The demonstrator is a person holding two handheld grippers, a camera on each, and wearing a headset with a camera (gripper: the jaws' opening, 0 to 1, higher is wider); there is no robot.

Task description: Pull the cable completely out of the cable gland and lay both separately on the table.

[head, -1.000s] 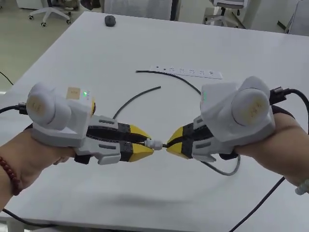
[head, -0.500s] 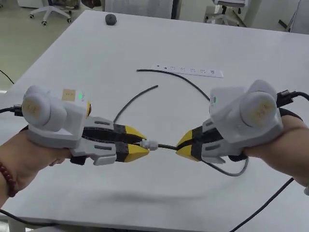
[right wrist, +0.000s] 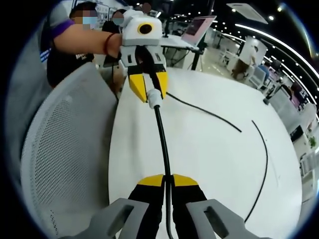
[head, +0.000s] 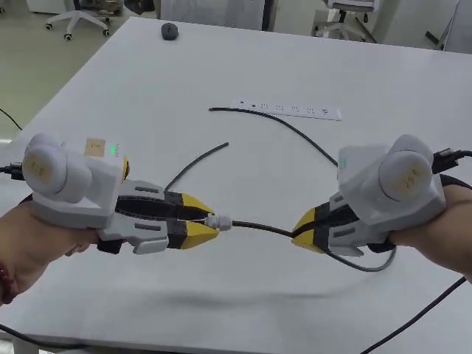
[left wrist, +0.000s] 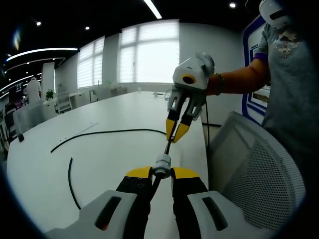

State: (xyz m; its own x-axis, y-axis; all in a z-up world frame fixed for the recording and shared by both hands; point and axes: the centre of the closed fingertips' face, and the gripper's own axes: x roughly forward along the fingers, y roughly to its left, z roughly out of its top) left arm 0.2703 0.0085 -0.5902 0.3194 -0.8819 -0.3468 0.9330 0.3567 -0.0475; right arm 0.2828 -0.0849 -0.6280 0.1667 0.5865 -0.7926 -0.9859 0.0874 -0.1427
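A small white cable gland (head: 220, 220) sits pinched in the yellow tips of my left gripper (head: 209, 223), which is shut on it; the gland (left wrist: 161, 165) shows between the jaws in the left gripper view too. A black cable (head: 259, 228) runs out of the gland, stretched above the table, to my right gripper (head: 303, 237), shut on it. In the right gripper view the cable (right wrist: 162, 139) runs straight from my right gripper (right wrist: 168, 181) up to the gland (right wrist: 153, 98). The other end of the cable (head: 198, 158) trails behind the left gripper onto the table.
A white power strip (head: 286, 110) lies mid-table with another black cable (head: 273, 120) curving from it. A dark round object (head: 169, 30) rests at the white table's (head: 243, 59) far edge. Office chairs (head: 74, 16) stand beyond. Mesh chair backs (left wrist: 259, 174) are close by.
The two grippers have moved apart, the left one leftward and the right one rightward. A longer stretch of black cable now spans between the gland and the right gripper.
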